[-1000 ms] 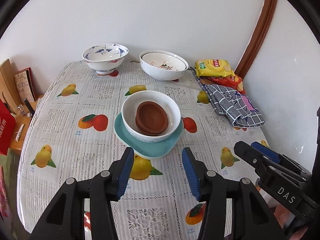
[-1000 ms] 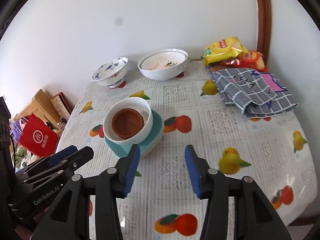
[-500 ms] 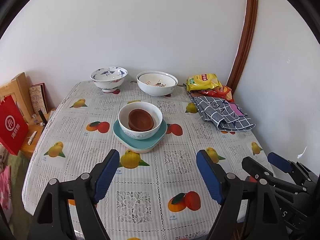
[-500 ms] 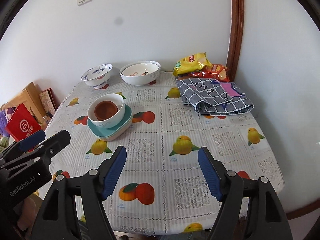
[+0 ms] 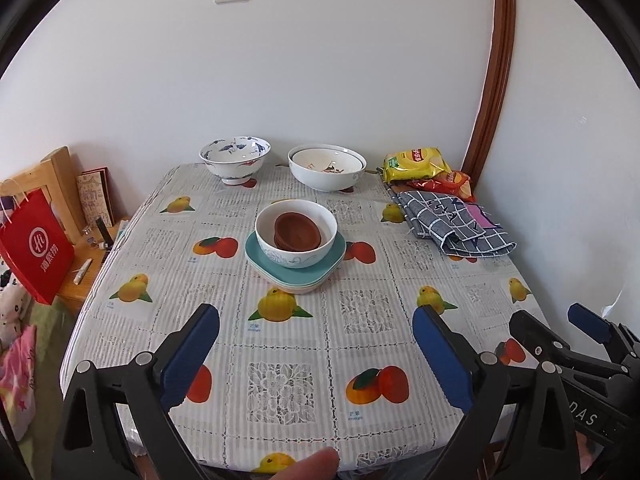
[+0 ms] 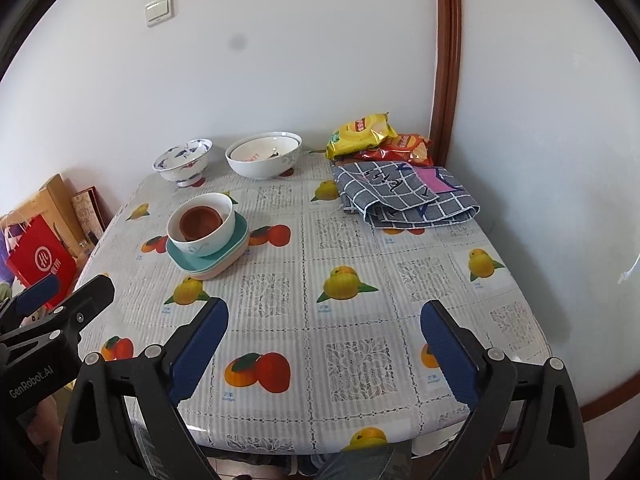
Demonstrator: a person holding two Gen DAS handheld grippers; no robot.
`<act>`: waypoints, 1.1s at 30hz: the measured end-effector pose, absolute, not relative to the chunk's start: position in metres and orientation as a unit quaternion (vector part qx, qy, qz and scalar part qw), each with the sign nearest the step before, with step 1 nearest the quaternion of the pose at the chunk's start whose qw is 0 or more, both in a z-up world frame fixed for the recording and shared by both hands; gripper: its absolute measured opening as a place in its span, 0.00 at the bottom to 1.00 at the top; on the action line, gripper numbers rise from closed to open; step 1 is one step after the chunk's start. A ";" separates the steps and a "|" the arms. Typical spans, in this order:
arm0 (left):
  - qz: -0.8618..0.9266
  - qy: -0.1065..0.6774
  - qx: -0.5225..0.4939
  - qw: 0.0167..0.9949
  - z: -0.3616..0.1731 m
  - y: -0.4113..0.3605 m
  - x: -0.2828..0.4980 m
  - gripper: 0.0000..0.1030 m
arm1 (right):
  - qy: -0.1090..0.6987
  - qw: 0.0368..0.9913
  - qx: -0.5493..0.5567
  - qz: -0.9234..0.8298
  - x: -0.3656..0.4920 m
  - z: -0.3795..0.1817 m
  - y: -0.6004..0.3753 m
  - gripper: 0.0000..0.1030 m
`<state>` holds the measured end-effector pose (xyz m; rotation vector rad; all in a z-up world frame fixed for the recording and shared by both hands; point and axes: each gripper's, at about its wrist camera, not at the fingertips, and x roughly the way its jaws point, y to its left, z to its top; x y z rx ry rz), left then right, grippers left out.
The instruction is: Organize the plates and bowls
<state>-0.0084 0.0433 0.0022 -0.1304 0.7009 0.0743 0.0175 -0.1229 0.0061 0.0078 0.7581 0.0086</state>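
Hand-held gripper (image 5: 316,354) faces brown-filled white bowl (image 5: 296,234).

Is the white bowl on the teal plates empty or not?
Not empty: the white bowl holds brown dishes, nested inside it.

"GenRobot.AI" stands in white on the black body of the left gripper (image 6: 62,300), seen from the right wrist; "DAS" shows on the right gripper (image 5: 560,332) in the left view; the red paper bag (image 5: 37,245) carries a white round logo and Chinese characters, not legible.
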 end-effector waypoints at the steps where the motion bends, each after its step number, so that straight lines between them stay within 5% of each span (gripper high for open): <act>1: 0.035 0.344 -0.066 0.936 0.002 0.044 -0.009 0.95 | 0.370 0.929 0.001 0.004 0.017 0.007 -0.122 0.93; 33: 0.037 0.340 -0.065 0.937 0.005 0.044 -0.021 0.95 | 0.361 0.933 -0.011 0.008 0.002 0.015 -0.112 0.93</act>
